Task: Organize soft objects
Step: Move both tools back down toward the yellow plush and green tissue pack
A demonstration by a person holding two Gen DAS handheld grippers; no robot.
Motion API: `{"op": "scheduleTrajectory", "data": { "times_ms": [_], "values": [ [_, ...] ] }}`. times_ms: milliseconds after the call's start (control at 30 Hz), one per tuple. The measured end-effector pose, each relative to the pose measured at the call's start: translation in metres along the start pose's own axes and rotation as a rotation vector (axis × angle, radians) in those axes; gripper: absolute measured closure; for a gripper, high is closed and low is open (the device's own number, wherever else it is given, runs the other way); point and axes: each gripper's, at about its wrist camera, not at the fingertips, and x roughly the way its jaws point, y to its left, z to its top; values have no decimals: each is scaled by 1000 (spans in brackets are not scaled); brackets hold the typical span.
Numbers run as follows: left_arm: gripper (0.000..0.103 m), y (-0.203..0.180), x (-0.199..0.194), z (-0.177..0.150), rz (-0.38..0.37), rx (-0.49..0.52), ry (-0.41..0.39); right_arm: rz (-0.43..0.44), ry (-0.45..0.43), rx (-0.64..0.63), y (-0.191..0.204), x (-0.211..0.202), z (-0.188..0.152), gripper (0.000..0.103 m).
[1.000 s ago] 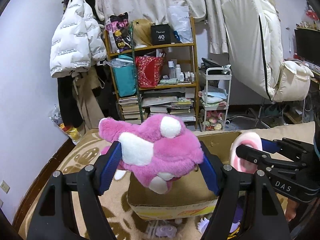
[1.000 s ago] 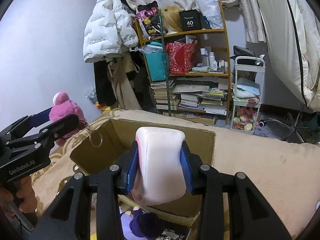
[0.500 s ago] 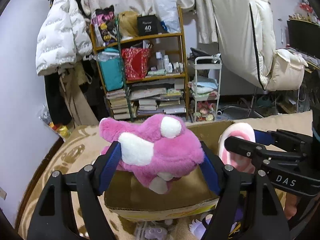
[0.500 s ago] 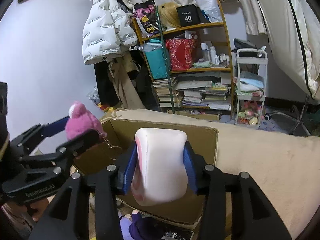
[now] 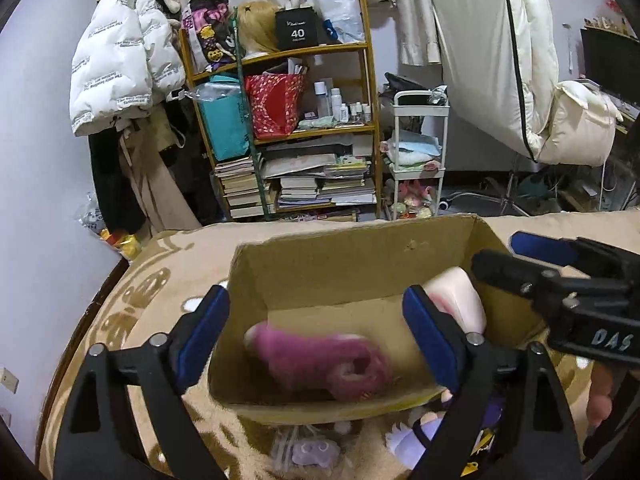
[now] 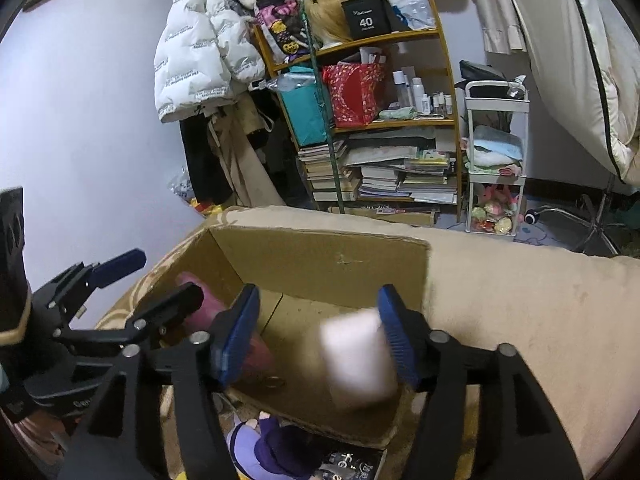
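1. Two claws hover over an open brown cardboard box point(image 5: 352, 264) that sits on a beige patterned blanket point(image 5: 160, 264).
2. The left claw point(image 5: 316, 336) is spread wide with nothing between its blue pads point(image 5: 202, 326).
3. A fuzzy pink-and-white plush toy point(image 5: 320, 360) appears blurred inside the box, below the left claw.
4. The right claw point(image 6: 316, 336) is also spread, gripping nothing.
5. A pale pink-and-white soft cushion-like object point(image 6: 358, 360) shows as a blur against the box's right wall, just beside the right claw's right pad; whether they touch is hard to judge.
6. A purple plush doll point(image 6: 264, 446) lies on the blanket at the box's near side.
7. A cluttered wooden bookshelf point(image 5: 296, 128) stands against the far wall.
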Motion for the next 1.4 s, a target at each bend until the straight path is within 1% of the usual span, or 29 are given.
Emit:
{"op": "scheduleTrajectory", "data": {
  "times_ms": [167,233,333,433,567,700,800,1033,1233,1400],
  "values": [
    [11,4,-9,-3,22,-19,9,21,-7,46,-5,-10,4,15],
    [7,5,-17,-4,36,-20,3,16,-13,41,-4,-16,4,11],
    [4,7,-31,-6,41,-26,-5,13,-18,38,0,-26,4,7],
    [3,8,-47,-10,42,-37,-5,13,-24,45,2,-39,2,2],
    [2,6,-68,-15,60,-23,-15,11,-33,42,7,-57,0,2],
    [1,1,-92,-20,76,-2,-23,-19,-37,52,9,-75,-6,1],
    [1,-4,-109,-26,73,5,-20,-45,-35,70,9,-89,-11,0],
    [1,-17,-137,-38,43,32,9,-66,-13,90,6,-114,-27,0],
    [1,-31,-148,-48,14,65,36,-88,14,90,6,-124,-35,0],
    [1,-41,-142,-60,1,96,80,-112,79,88,5,-119,-44,0]
  ]
}}
